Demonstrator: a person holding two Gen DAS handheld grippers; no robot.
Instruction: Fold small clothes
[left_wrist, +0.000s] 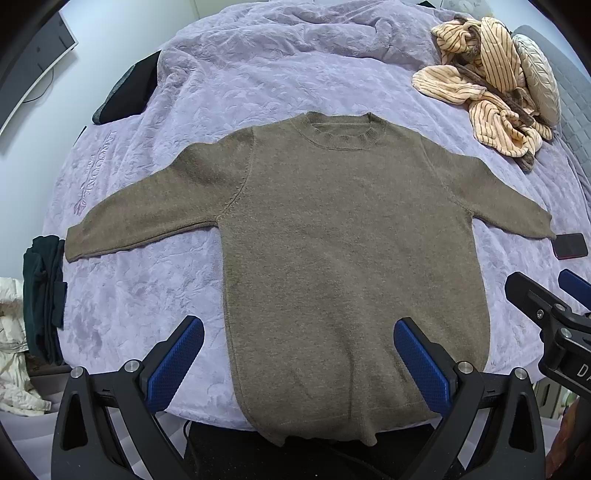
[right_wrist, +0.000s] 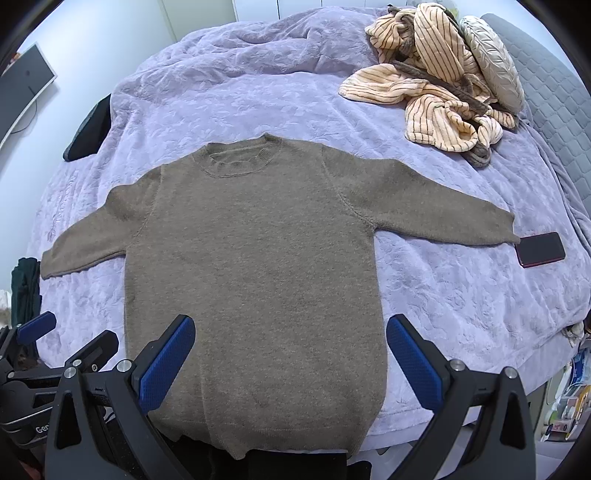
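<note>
While the sweater (left_wrist: 332, 236) lies flat on the bed (left_wrist: 258, 81), both sleeves out, I hold each hand-held gripper, left (left_wrist: 299, 354) and right (right_wrist: 290, 350), wide open and empty above its hem. I'd pinch the left cuff first, then fold inward.

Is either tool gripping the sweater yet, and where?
No. Left tool and right tool are both open above the flat sweater; nothing is held.

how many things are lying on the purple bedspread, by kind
Clothes: 2, the flat brown knit sweater and the crumpled peach striped garment
Phones: 1, the dark red-edged phone
Cushions: 1, the silvery quilted cushion
Total: 4
</note>
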